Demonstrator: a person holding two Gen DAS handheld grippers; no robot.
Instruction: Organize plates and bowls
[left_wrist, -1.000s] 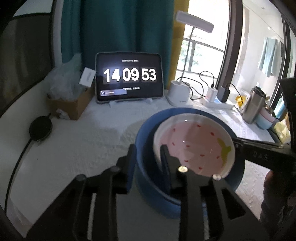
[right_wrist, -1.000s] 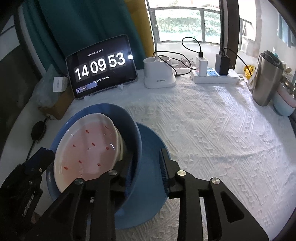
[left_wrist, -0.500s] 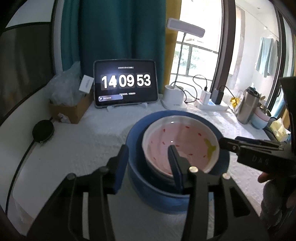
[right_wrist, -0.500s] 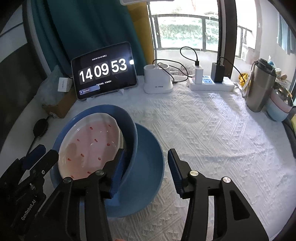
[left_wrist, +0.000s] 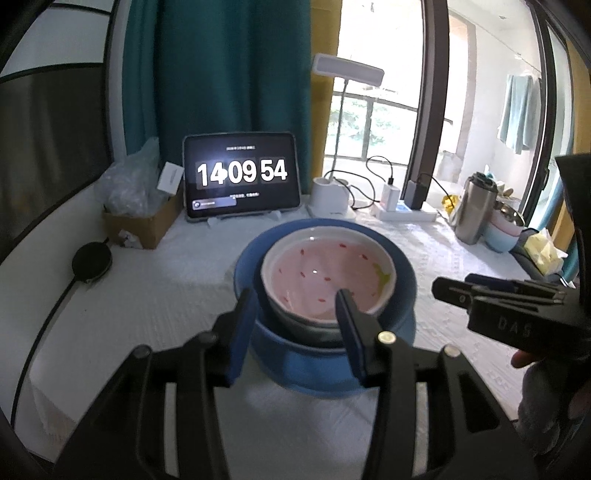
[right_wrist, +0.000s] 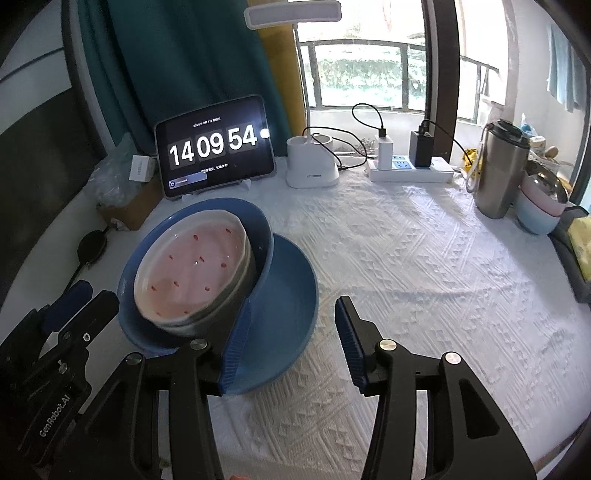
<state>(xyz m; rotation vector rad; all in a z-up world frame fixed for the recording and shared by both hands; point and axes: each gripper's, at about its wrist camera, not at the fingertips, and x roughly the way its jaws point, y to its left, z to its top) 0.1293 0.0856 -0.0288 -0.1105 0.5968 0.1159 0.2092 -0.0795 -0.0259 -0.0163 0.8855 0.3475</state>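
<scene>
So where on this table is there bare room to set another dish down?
The widest bare patch of white tablecloth lies right of the blue plate, before the power strip and steel tumbler. A smaller patch sits between the cardboard box and stacked blue bowl. The back edge and far right corner are crowded.

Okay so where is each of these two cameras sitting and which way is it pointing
Left wrist: rides on the left gripper, looking forward over the stacked dishes toward the tablet clock and window; its own open fingers show, plus the right gripper entering from the right.
Right wrist: rides on the right gripper, looking across the white tablecloth to the window; its open fingers show, the left gripper at lower left.
Shared: pink bowl inside blue bowl on blue plate, tablet clock, steel flask.
</scene>
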